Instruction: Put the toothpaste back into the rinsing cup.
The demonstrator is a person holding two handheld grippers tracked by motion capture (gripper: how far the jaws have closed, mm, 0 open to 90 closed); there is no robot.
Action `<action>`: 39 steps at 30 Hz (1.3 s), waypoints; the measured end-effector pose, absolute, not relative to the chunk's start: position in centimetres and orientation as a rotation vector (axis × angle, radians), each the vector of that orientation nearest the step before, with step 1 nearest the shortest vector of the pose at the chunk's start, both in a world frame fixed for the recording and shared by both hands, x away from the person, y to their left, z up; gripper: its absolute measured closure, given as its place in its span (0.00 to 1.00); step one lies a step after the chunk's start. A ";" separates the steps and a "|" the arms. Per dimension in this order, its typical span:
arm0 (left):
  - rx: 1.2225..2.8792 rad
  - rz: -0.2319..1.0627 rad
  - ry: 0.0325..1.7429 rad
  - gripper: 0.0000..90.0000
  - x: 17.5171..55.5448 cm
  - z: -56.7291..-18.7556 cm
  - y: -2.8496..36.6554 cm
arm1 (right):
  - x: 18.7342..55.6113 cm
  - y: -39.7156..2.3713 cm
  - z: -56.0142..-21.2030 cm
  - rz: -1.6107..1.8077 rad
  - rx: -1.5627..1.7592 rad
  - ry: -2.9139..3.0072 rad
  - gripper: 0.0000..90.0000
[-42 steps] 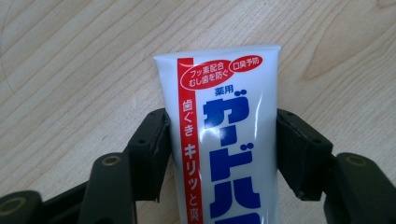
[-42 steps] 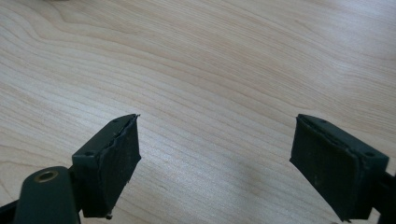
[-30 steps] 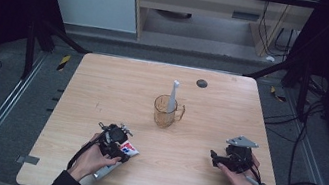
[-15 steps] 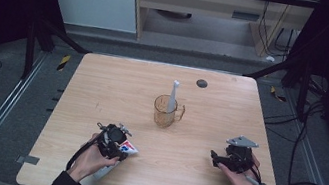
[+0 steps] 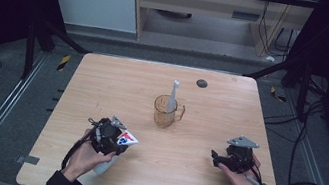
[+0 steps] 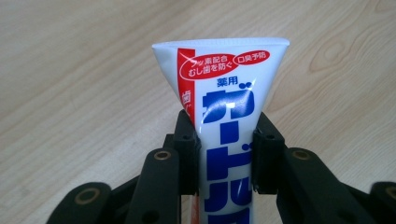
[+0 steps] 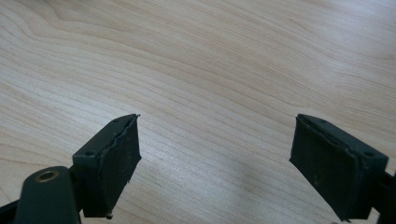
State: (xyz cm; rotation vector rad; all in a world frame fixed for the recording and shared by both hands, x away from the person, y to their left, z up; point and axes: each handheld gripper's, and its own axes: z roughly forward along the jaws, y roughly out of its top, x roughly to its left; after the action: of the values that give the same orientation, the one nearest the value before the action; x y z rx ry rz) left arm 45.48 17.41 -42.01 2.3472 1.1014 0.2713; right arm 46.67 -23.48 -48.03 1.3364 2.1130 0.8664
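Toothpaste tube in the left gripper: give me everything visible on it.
The white plastic toothpaste tube carries a red side stripe, bold blue Japanese lettering and small red label ovals near its flat crimped end, which fans out wide and points away from the gripper camera. The left gripper is shut on it, its black pads pressing the narrower body from both sides. In the high view the crimped end juts from the gripper over the wooden table, and a white end shows below the hand.
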 end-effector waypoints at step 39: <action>1.908 0.571 1.065 0.76 51.3 -36.1 16.3 | 46.5 -23.3 -48.4 0.890 1.289 2.076 0.16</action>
State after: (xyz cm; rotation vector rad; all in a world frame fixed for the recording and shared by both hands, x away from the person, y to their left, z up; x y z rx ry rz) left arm 51.34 16.28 -36.07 1.9083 1.0648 0.5715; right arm 46.52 -23.35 -48.37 1.2887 2.0761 0.8896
